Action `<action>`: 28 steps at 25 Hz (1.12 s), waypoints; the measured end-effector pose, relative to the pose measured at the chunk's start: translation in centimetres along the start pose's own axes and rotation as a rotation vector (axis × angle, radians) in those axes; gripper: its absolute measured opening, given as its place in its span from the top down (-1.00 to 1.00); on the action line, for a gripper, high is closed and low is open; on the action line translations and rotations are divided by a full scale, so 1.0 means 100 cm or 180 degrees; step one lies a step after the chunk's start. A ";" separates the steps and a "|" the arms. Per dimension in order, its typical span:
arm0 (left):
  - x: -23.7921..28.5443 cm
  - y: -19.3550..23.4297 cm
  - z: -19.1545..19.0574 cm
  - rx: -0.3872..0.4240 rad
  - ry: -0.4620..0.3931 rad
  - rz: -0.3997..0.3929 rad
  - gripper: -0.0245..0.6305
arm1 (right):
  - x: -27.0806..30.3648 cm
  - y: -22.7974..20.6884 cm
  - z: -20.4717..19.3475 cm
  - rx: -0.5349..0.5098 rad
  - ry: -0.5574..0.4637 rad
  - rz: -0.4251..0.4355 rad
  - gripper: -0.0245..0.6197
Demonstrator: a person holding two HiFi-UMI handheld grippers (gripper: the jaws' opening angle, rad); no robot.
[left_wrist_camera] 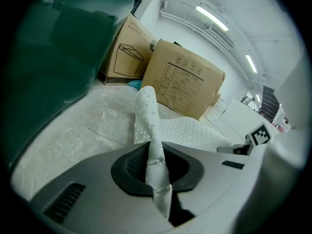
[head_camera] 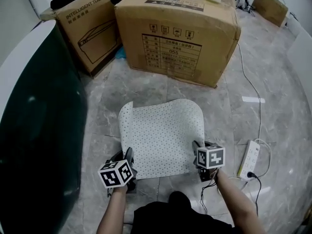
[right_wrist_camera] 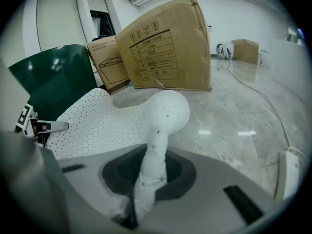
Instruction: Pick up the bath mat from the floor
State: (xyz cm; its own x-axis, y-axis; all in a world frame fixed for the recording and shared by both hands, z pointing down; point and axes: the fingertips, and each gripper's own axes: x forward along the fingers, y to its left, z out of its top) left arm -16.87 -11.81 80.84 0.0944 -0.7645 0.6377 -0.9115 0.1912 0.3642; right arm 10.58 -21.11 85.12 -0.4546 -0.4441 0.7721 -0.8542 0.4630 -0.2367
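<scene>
A white bath mat (head_camera: 163,135) with small dark holes lies on the grey marble floor in front of me, its two near corners lifted. My left gripper (head_camera: 129,160) is shut on the near left corner of the bath mat (left_wrist_camera: 155,145), which stands pinched between the jaws. At the near right corner my right gripper (head_camera: 197,150) is shut on the bath mat (right_wrist_camera: 161,145); the edge curls up past the jaws. The mat's far edge rises in a soft wave toward the boxes.
A large cardboard box (head_camera: 178,30) and a second box marked for a toilet (head_camera: 87,26) stand beyond the mat. A dark green curved panel (head_camera: 36,130) runs along the left. A white power strip (head_camera: 250,159) with cable lies at the right.
</scene>
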 end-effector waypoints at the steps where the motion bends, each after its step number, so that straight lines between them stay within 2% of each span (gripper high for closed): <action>1: -0.003 0.002 0.004 -0.0012 -0.0025 0.0023 0.83 | -0.003 0.003 0.002 0.0013 -0.0001 0.0015 0.81; 7: -0.024 0.010 0.026 -0.0037 -0.0147 0.0126 0.83 | -0.024 0.017 0.016 0.0111 -0.0001 0.0093 0.81; 9: -0.028 0.009 0.033 -0.0086 -0.0163 0.0113 0.83 | -0.032 0.022 0.022 0.0143 -0.0024 0.0186 0.81; 16: -0.039 0.000 0.052 0.0018 -0.0144 0.0133 0.83 | -0.054 0.036 0.043 0.0152 -0.0101 0.0526 0.81; 21: -0.053 -0.006 0.071 -0.0006 -0.0152 0.0131 0.84 | -0.066 0.040 0.059 0.0227 -0.0089 0.0543 0.81; 24: -0.078 -0.013 0.084 -0.0102 -0.0124 0.0184 0.84 | -0.084 0.049 0.071 0.0339 0.0010 0.0571 0.81; 28: -0.120 -0.028 0.104 -0.0093 -0.0053 0.0277 0.84 | -0.121 0.069 0.092 0.0271 0.0142 0.0553 0.81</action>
State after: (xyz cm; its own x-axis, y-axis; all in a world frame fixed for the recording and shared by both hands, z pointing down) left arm -19.61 -9.57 65.17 0.0085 -0.7543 0.6564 -0.9038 0.2750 0.3278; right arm 7.88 -19.66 68.71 -0.5871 -0.3279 0.7402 -0.7829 0.4624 -0.4162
